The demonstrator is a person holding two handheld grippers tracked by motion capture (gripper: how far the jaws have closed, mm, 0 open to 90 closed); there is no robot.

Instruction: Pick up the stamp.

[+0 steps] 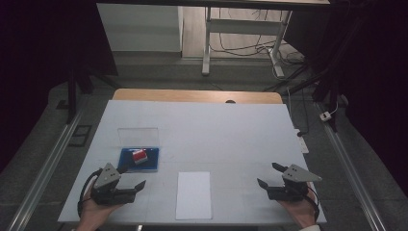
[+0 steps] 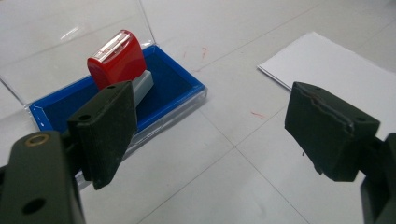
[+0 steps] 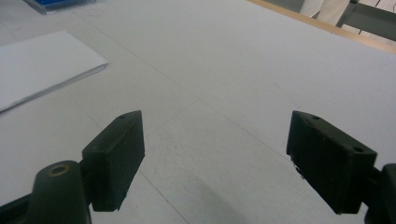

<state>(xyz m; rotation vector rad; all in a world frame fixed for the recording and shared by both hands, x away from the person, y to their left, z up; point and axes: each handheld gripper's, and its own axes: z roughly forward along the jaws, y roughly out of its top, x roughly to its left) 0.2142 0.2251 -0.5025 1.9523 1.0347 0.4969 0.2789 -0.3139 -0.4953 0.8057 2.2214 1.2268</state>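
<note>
Stamp (image 2: 122, 59), red, stands tilted in blue ink pad (image 2: 173, 86) at near left (lid open for access); left gripper (image 1: 131, 178), jaws apart, just beside. Right gripper (image 1: 267, 174), jaws apart, empty, near right beyond paper (image 1: 193, 195).

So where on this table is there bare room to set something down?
Bare: the wide stretch between the paper sheet and the right gripper, and the table's far half. Crowded: near left, where the open stamp pad case sits beside the left gripper.
</note>
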